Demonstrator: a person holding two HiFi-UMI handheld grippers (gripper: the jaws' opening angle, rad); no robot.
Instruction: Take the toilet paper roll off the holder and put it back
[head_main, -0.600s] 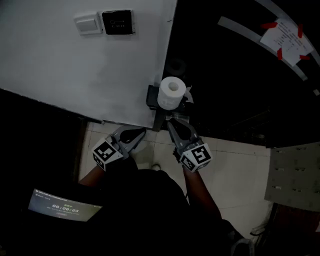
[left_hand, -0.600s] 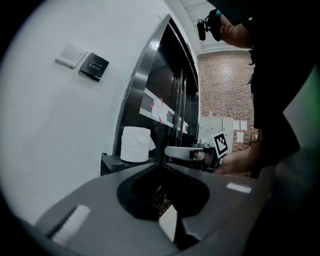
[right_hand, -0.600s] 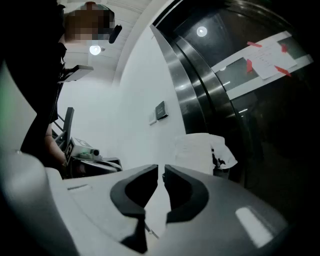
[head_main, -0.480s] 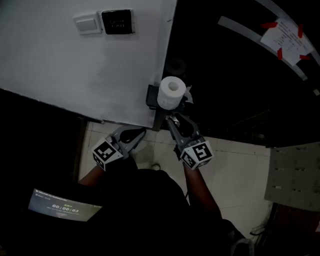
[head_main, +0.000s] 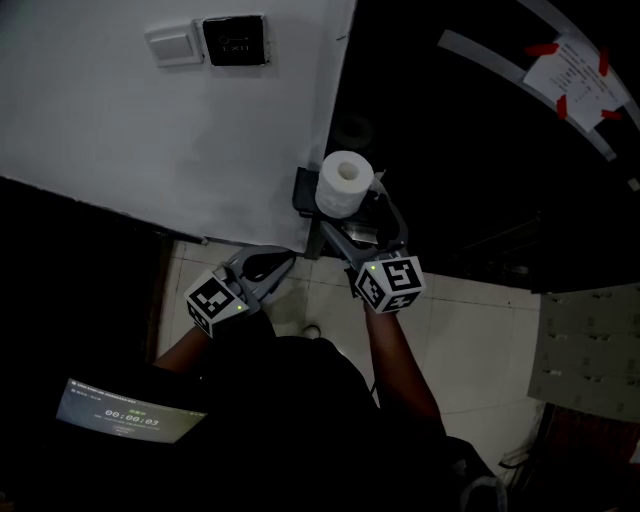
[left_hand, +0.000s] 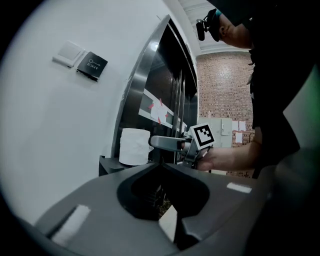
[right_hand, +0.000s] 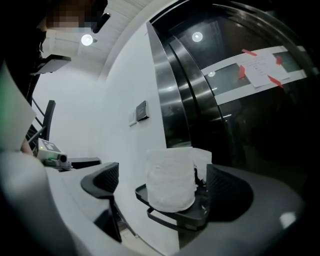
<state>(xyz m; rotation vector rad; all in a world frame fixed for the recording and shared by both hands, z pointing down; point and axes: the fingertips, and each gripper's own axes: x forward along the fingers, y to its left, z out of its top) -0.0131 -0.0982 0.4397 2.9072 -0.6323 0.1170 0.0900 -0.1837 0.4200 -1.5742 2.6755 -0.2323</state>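
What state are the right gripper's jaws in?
Open: the right gripper has jaws wide apart either side of the toilet paper roll, not gripping it.

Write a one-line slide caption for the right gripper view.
Open right gripper frames the upright toilet paper roll on its holder.

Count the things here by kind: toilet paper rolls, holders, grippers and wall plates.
Toilet paper roll: 1
Holder: 1
Grippers: 2, the left gripper and the right gripper
Wall plates: 2, the white switch and the black plate
Total: 6
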